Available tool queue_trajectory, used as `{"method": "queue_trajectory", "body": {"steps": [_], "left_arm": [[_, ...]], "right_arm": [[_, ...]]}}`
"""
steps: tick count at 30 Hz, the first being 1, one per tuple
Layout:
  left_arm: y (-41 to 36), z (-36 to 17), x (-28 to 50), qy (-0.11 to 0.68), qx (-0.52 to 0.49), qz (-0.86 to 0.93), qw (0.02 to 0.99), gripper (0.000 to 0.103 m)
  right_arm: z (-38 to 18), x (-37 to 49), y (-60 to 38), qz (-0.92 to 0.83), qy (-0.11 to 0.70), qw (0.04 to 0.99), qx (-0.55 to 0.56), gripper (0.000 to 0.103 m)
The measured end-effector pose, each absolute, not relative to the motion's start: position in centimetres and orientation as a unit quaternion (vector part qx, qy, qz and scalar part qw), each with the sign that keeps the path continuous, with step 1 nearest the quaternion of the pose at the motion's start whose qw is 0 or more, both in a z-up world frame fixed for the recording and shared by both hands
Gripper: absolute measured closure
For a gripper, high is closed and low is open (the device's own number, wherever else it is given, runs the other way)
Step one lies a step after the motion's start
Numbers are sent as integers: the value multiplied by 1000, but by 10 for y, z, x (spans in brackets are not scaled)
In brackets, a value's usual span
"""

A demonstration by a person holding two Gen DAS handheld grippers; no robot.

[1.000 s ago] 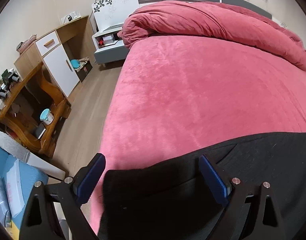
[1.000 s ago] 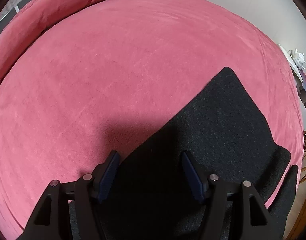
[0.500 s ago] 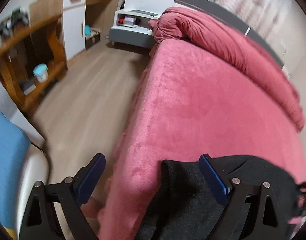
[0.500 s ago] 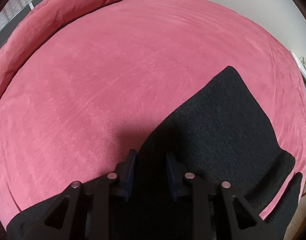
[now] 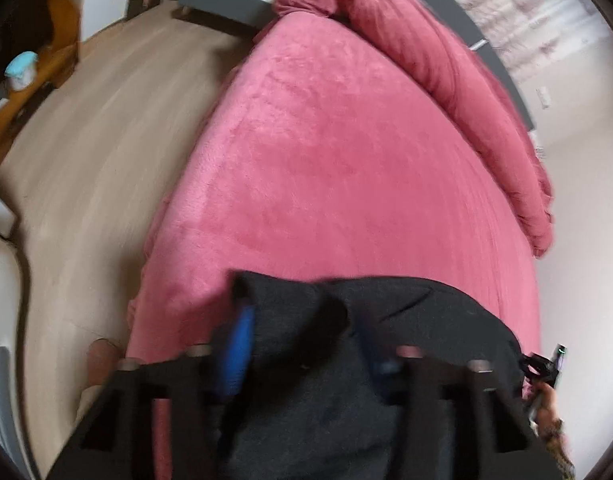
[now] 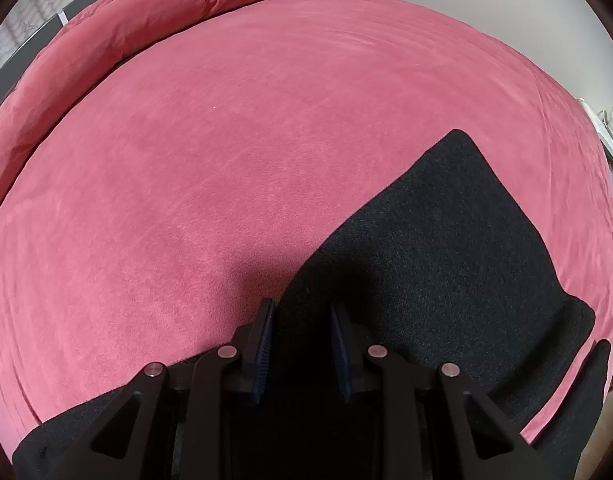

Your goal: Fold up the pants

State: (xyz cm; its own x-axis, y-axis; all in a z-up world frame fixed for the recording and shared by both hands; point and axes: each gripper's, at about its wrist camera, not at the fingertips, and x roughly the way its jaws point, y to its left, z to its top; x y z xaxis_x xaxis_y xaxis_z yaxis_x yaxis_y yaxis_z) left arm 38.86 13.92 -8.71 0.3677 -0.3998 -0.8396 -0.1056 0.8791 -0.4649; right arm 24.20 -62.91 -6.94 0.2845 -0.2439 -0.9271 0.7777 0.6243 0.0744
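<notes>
One pair of black pants [image 6: 446,248], spread flat on the pink bed cover [image 6: 226,160], at the near edge of the bed. Long axis hard to call: in the right wrist view one squared-off end points up and to the right, away from the tongs, while the rest of the fabric runs back under them and off the bottom of the frame.

Two tongs, one per hand. Right gripper [image 6: 302,344] clamped on a raised pinch of the black fabric right at its left edge, blue pads [image 6: 266,340] pressing in from both sides. Left gripper [image 5: 302,344] just been closing, with a bunched-up ridge of the pants between the pads; looks clamped on it, though that whole view is smeared with motion blur, so contact on the right pad is tough to make out.

Beyond the tongs: one rolled-up pink duvet [image 5: 426,40] along the far side of the bed, a grey headboard [image 5: 490,52] behind it. Left of the left tongs, wood floor [image 5: 86,140], a grey bedside unit [image 5: 226,0] cut off at the top, one light blue tub [image 5: 20,70] on a wooden shelf. At the far right edge of the left view, a bit of the other tool and a hand [image 5: 546,408], mostly cropped.
</notes>
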Motion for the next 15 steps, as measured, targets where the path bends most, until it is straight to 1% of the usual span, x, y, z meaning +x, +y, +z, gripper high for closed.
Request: {"method": "queue_trajectory", "body": {"steps": [1, 2, 3, 4, 7, 12, 15], "left_arm": [[137, -89, 391, 560, -219, -80, 795, 71], [137, -91, 392, 562, -221, -72, 794, 80], [139, -91, 391, 558, -224, -66, 797, 94], [143, -88, 388, 550, -233, -69, 799, 94], [150, -75, 374, 521, -252, -90, 810, 96], [149, -47, 350, 480, -244, -129, 833, 97], [149, -32, 337, 458, -263, -154, 835, 97]], "right_arm": [[-70, 242, -630, -338, 494, 754, 270, 76], [-70, 243, -631, -338, 494, 754, 271, 76], [-69, 241, -632, -338, 489, 754, 280, 78], [-69, 241, -636, -337, 484, 754, 290, 83], [-66, 222, -647, -321, 452, 749, 362, 91], [-52, 180, -660, -287, 388, 747, 457, 93], [-40, 161, -657, -275, 368, 755, 468, 94]]}}
